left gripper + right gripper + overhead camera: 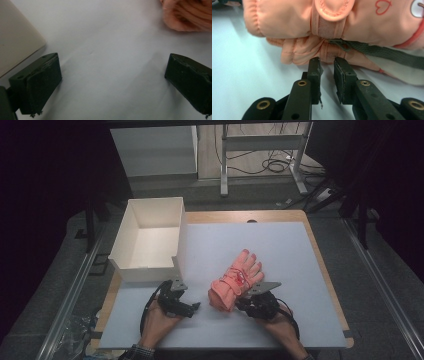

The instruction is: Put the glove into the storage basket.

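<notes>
My right hand-held gripper (327,60) sits low at the edge of the pink glove (312,22), its two black jaws nearly together with a narrow gap between them. The fingertips (315,62) reach the puffy cuff folds of the lower glove layer, just under the hook-and-loop strap tab (332,10); I cannot tell whether they pinch any fabric, and nothing lies in the gap between the pads. In the high view the glove (239,279) lies on the white worktop (280,245), fingers pointing away from me, cuff toward me, with my right hand-held gripper (250,299) touching its near side. My left hand-held gripper (112,82) rests low over bare worktop with its jaws spread wide and nothing between them, the glove well ahead of it. The open white box (150,237) stands at the worktop's left, just beyond my left hand-held gripper (192,306).
</notes>
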